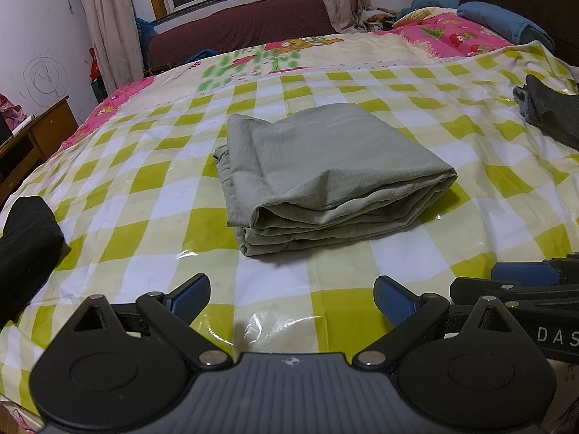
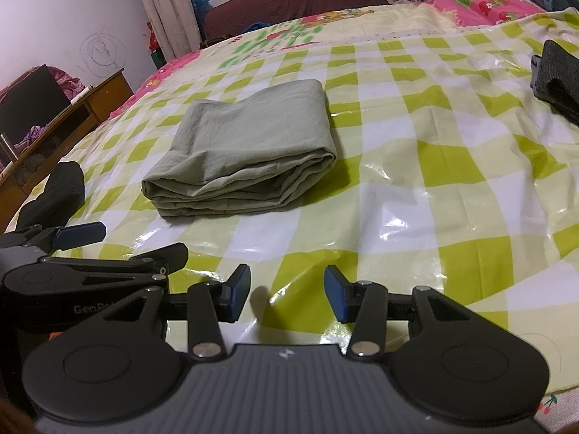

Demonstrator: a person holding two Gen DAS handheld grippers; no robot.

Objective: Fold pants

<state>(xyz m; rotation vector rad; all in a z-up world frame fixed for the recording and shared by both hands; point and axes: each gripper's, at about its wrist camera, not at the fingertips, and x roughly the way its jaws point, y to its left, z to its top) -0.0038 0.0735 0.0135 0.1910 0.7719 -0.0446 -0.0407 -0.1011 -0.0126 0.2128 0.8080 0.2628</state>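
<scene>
At the bottom of each wrist view, the left gripper and the right gripper are held spread wide over the checked plastic sheet, nothing gripped. Beyond, at frame centre, the green pants lie folded into a compact stack. Folding is judged finished; only tidying or setting aside seems called for next.
</scene>
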